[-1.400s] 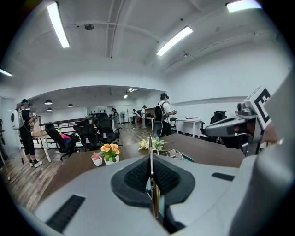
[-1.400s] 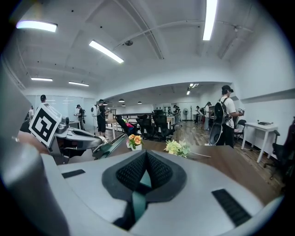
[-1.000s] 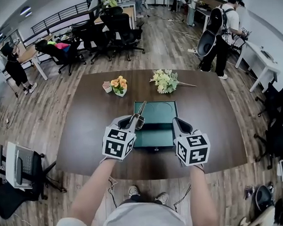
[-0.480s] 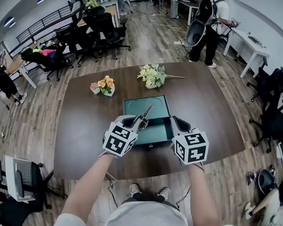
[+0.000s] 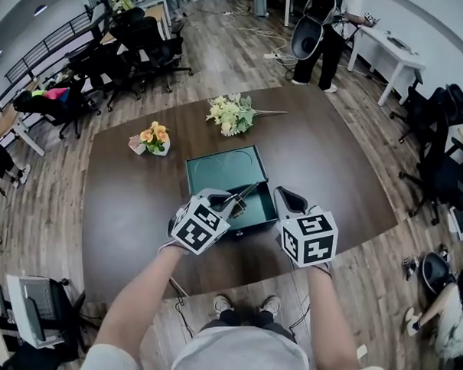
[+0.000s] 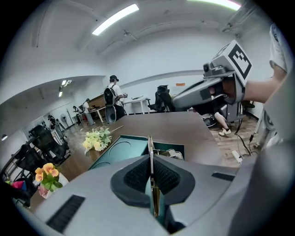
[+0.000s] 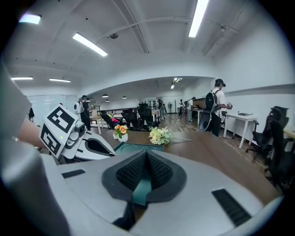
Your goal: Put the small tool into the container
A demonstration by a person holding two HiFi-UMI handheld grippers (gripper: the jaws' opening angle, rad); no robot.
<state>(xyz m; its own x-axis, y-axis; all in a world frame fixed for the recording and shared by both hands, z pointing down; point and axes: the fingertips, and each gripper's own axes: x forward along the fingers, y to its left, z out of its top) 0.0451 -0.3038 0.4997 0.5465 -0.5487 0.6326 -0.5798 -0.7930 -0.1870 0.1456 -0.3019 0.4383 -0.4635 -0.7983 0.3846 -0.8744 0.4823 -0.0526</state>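
Firmly clamped edge-on between the left gripper's [image 5: 229, 205] pads, the small tool [image 5: 245, 193] jutted far-right over the green container's [image 5: 215, 167] near half. The right gripper [image 5: 284, 199], jaws together and empty, hovered just right.

Head camera: mounted on my head, facing forward and steeply down onto the table [image 5: 126, 219]. My left gripper [image 5: 231, 205] and right gripper [image 5: 283, 193] sit close below it, at frame left and right.

Left gripper camera: seated just behind my own jaws, sighting along them at close range across the open green case [image 6: 115, 150] toward the white bouquet [image 6: 96, 138]. The thin tool [image 6: 150, 159] clamped there runs up its centre line.

Right gripper camera: same seat, nearly level, facing down the room.

Overlap: all three views take in the case, the bouquet and the orange flower pot [image 5: 153, 138]. Each gripper camera also catches the opposite gripper at its frame edge
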